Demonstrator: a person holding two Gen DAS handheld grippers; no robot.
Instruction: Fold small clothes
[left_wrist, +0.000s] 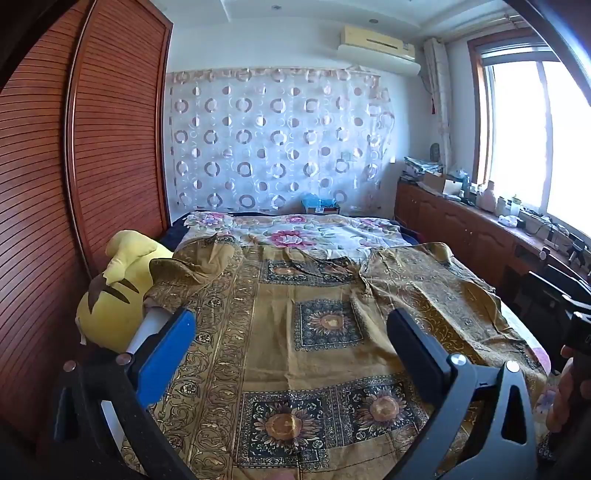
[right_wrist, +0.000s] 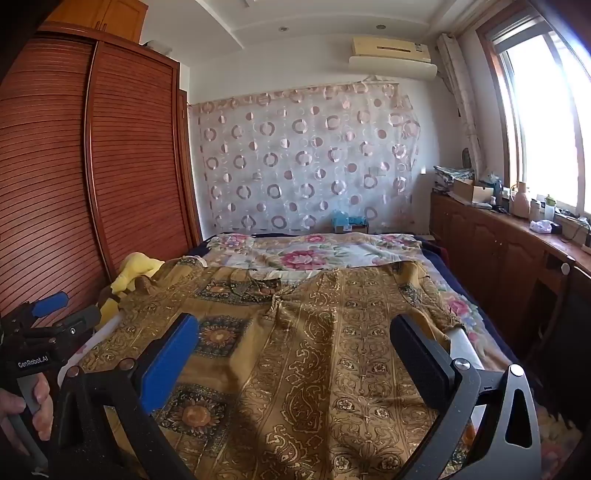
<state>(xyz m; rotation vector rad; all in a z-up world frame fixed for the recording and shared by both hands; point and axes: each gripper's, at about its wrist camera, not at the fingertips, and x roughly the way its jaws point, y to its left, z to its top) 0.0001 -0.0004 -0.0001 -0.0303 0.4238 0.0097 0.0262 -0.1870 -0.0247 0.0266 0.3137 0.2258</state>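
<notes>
Golden patterned garment (left_wrist: 314, 325) lies beneath left claw (left_wrist: 291, 332) and right claw (right_wrist: 295, 339), both spread, tilted downward

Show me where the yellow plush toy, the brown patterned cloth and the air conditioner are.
plush toy (left_wrist: 110, 306), left wrist view, on its yellow body
cloth (right_wrist: 332, 350), right wrist view, on its spread middle
air conditioner (right_wrist: 391, 53), right wrist view, on its front panel

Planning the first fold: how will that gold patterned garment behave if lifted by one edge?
The gold patterned garment probably drapes limply: it lies flat with soft wrinkles. It likely sags between grips, being wide across the bed. It seems thin and light, with corners curling by the yellow plush toy.
</notes>
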